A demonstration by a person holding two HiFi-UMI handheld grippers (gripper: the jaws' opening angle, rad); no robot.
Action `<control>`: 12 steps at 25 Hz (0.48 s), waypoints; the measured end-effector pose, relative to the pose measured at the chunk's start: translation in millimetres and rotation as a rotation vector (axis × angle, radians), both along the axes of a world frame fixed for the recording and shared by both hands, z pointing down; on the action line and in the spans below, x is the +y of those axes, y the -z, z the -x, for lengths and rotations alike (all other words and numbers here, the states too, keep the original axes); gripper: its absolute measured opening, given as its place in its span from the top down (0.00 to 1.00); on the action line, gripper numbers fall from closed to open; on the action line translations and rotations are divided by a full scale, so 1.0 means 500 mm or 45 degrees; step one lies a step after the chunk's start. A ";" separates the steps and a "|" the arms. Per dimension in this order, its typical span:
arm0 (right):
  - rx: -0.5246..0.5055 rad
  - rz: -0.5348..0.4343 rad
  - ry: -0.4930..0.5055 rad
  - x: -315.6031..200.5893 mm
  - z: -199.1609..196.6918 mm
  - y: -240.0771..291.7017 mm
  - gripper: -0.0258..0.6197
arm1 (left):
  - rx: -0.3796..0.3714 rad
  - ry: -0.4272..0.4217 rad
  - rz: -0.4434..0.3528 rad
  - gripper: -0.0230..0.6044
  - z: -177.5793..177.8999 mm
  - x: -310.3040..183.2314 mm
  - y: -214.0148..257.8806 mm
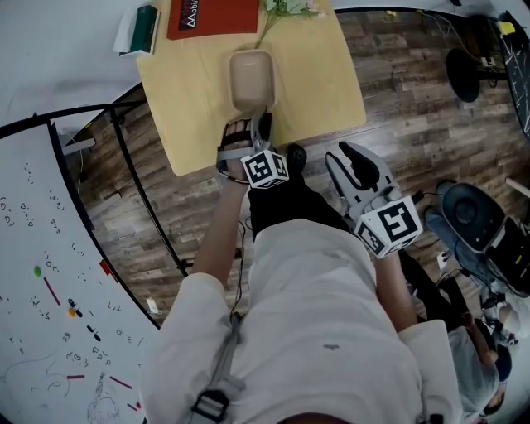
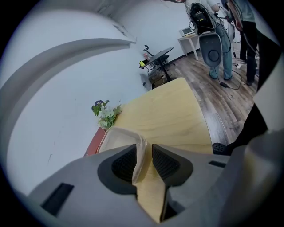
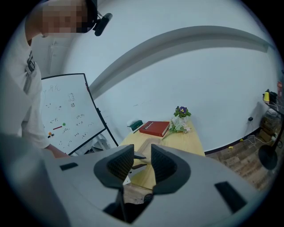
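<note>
The table (image 1: 331, 83) carries a red book (image 1: 214, 16) at its far edge and a shallow beige container (image 1: 251, 76) lying lengthwise towards the near edge. My left gripper (image 1: 251, 124) sits over that near edge, released, with its jaws astride the container's near rim. One pad touches the lip and the other stands just off it; I judge the thin lip the easiest hold. My right gripper (image 1: 344, 155) hangs unclenched and empty beside the table, over the floor, likely to keep clear.

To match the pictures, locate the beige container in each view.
Head view: beige container, top centre.
Left gripper view: beige container, lower centre, rim between the jaws.
Right gripper view: beige container, centre, beyond the jaws.
Shared landmark: red book behind it.
</note>
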State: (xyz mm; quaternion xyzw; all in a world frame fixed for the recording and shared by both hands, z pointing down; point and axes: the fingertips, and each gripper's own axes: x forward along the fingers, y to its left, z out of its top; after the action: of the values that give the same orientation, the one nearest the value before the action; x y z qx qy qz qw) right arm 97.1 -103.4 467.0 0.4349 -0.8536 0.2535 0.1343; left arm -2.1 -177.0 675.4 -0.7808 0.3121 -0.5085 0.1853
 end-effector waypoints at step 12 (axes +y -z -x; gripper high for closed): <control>0.004 0.015 -0.019 0.005 -0.016 -0.003 0.79 | -0.086 -0.008 -0.103 0.83 -0.001 -0.003 -0.013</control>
State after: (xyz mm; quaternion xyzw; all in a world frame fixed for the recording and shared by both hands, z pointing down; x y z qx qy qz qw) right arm 104.9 -100.9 468.3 0.4408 -0.8485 0.2590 0.1365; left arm -1.8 -178.5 681.8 -0.7560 0.3234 -0.5210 0.2289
